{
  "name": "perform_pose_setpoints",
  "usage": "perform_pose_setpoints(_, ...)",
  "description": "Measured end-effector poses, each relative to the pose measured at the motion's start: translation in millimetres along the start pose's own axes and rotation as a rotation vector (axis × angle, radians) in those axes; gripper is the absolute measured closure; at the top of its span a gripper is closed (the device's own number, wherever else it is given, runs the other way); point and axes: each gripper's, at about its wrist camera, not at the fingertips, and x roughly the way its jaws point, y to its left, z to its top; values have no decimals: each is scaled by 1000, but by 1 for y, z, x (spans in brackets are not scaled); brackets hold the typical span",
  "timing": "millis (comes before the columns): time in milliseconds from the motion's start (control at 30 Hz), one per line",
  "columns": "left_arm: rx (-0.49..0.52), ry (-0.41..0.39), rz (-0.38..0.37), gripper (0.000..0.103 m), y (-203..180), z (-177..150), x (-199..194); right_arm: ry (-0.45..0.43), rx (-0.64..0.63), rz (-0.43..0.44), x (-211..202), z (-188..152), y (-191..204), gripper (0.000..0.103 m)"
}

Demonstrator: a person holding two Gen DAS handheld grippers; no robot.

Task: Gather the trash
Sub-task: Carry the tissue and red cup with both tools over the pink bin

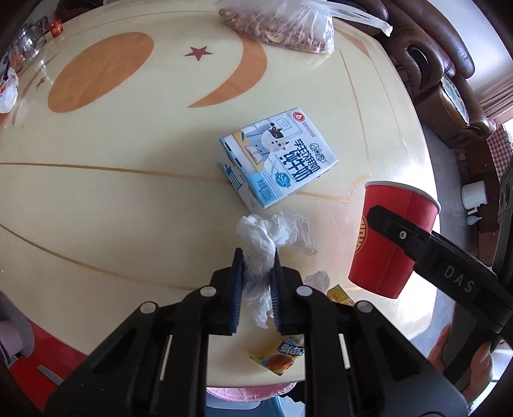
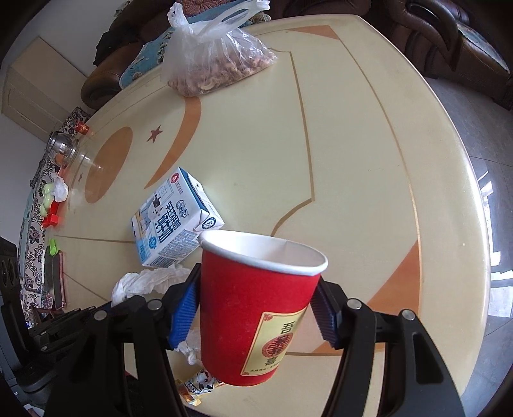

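Note:
My left gripper point(image 1: 256, 256) is shut on a crumpled white tissue point(image 1: 266, 237), which also shows in the right wrist view point(image 2: 144, 282). My right gripper point(image 2: 256, 282) is shut on a red paper cup point(image 2: 256, 304), held open side up above the table; the cup also shows at the right of the left wrist view point(image 1: 391, 237). A blue and white milk carton point(image 1: 279, 157) lies flat on the table just beyond the tissue point(image 2: 176, 221). A yellow snack wrapper point(image 1: 279, 359) lies near the table's front edge, and also shows under the cup point(image 2: 195, 385).
A clear plastic bag of nuts point(image 1: 282, 25) lies at the far side of the cream round table point(image 1: 128, 192). Glass jars point(image 2: 64, 147) and small items stand at the far left edge. Brown leather sofas point(image 1: 433, 64) stand beyond the table. A second small tissue point(image 1: 319, 279) lies by the wrapper.

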Motion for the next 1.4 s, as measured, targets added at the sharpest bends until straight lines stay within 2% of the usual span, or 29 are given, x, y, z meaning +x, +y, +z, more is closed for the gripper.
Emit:
perform_pose_setpoints(333, 73, -95, 53, 87, -8, -1, -48, -41, -23, -25, -31, -9, -1, 42)
perform_pose_setpoints(700, 160, -195, 102, 87, -9, -39, -115, -123, -85, -51, -91, -35, 16, 42)
perform_pose_setpoints(867, 191, -231, 110, 87, -9, -66, -140, -173, -156, -72, -125, -64, 32, 42)
perform_pose_setpoints(1100, 229, -264, 101, 87, -9, -112, -157, -216, -238, -50, -163, -117, 50, 42)
perform_pose_setpoints(1400, 281, -278, 79, 87, -15, -162, -160, -249, -348, -65, -180, -185, 79, 42)
